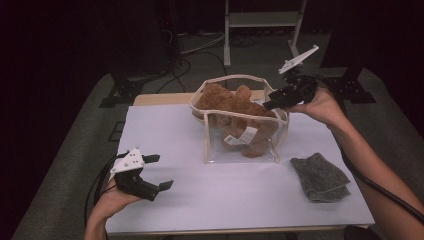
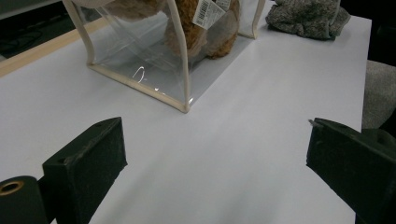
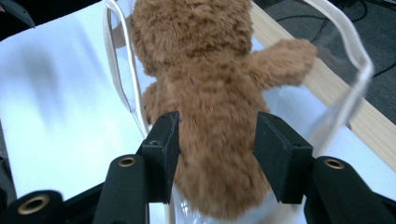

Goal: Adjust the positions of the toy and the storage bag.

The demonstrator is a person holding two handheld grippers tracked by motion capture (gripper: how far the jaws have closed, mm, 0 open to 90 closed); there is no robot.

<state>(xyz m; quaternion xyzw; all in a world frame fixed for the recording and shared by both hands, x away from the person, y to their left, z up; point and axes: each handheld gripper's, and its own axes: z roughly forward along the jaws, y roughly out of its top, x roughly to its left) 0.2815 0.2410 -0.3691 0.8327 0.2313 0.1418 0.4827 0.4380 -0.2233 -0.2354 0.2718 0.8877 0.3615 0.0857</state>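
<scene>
Right gripper (image 3: pixel 215 154) clamped on the brown plush bear (image 3: pixel 210 93) inside the clear bag (image 1: pixel 240 145), probably to seat it, left gripper (image 1: pixel 152 172) parked wide open nearby.

room dark | grey carpet floor (image 1: pixel 75 150) | white metal stand (image 1: pixel 260 20) behind | floor cables (image 1: pixel 200 47)

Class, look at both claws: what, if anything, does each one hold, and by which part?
The right claw is shut on the teddy bear across its furry body, inside the clear bag. The left claw is open and holds nothing.
</scene>
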